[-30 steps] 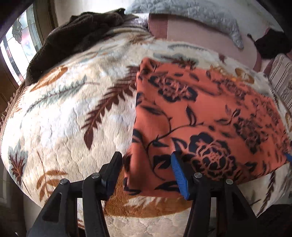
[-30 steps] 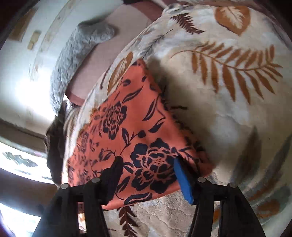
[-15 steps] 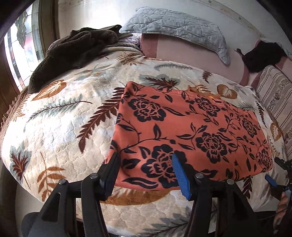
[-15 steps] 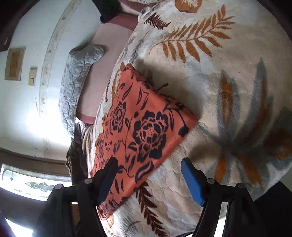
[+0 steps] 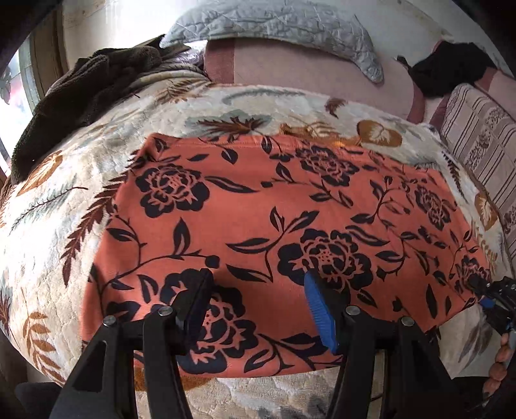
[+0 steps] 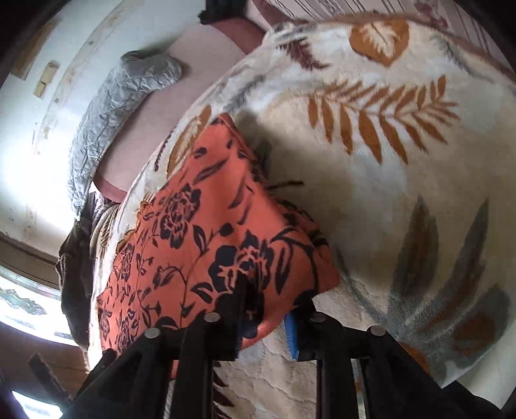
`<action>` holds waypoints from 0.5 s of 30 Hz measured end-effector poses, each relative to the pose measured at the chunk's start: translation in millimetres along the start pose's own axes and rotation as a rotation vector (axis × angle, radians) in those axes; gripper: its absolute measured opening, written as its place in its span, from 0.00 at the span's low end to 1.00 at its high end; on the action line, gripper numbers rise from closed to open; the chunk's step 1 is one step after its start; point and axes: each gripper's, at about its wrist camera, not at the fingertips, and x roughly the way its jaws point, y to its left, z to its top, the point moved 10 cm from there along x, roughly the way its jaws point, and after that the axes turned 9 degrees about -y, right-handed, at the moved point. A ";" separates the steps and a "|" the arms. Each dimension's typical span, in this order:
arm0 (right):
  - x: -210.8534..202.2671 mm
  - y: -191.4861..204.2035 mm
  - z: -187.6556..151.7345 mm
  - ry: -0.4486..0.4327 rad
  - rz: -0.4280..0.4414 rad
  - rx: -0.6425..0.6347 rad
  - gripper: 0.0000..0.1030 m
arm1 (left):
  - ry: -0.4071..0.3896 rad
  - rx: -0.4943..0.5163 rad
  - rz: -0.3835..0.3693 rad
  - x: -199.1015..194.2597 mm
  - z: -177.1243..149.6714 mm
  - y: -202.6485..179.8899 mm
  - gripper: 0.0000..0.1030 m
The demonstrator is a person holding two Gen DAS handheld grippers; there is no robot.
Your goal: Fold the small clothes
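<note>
The left claw (image 5: 258, 303) has its two fingers spread wide apart, one black and one faced with a blue pad (image 5: 319, 314), both poised over the near edge of the orange cloth (image 5: 274, 209) without pinching it. The right claw (image 6: 269, 309) is drawn much closer together, and the near corner of the same orange cloth (image 6: 209, 232) sits between its fingers; the fabric drapes over the gap, so it looks clamped on that corner, though the contact itself is partly hidden. From the left wrist view the right claw (image 5: 496, 299) shows small at the cloth's far right corner.

The orange cloth, printed with black roses and leaves, lies spread flat as a broad rectangle on the bed blanket (image 5: 64, 225), a cream quilted cover with brown and grey fern leaves. In the right wrist view the blanket (image 6: 387, 161) stretches bare beside the cloth's edge.

Beyond the cloth, at the head of the bed, a grey quilted pillow (image 5: 274, 22) rests on a pinkish bolster (image 5: 306, 67). A dark brown fleece garment (image 5: 84, 93) is heaped on the blanket's far left corner, near the window (image 5: 19, 74). A black item (image 5: 451, 74) lies at the far right, above a striped cushion (image 5: 480, 141)
</note>
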 end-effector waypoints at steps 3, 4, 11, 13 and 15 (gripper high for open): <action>-21.8 -25.5 17.8 -0.021 -0.010 0.062 0.51 | -0.030 0.060 0.032 5.7 -1.3 -2.8 0.60; -29.4 -27.8 28.5 -0.033 0.001 0.057 0.51 | -0.032 0.068 0.035 6.0 -1.9 -3.2 0.61; 29.1 34.4 94.6 0.161 0.238 -0.110 0.51 | -0.032 0.056 0.026 7.3 -0.6 -1.2 0.62; 60.6 38.4 108.3 0.196 0.209 -0.120 0.51 | -0.035 0.067 0.025 7.4 -0.4 -1.3 0.62; 90.8 48.2 99.7 0.320 0.242 -0.116 0.51 | -0.032 0.064 0.020 7.3 -0.5 -1.5 0.62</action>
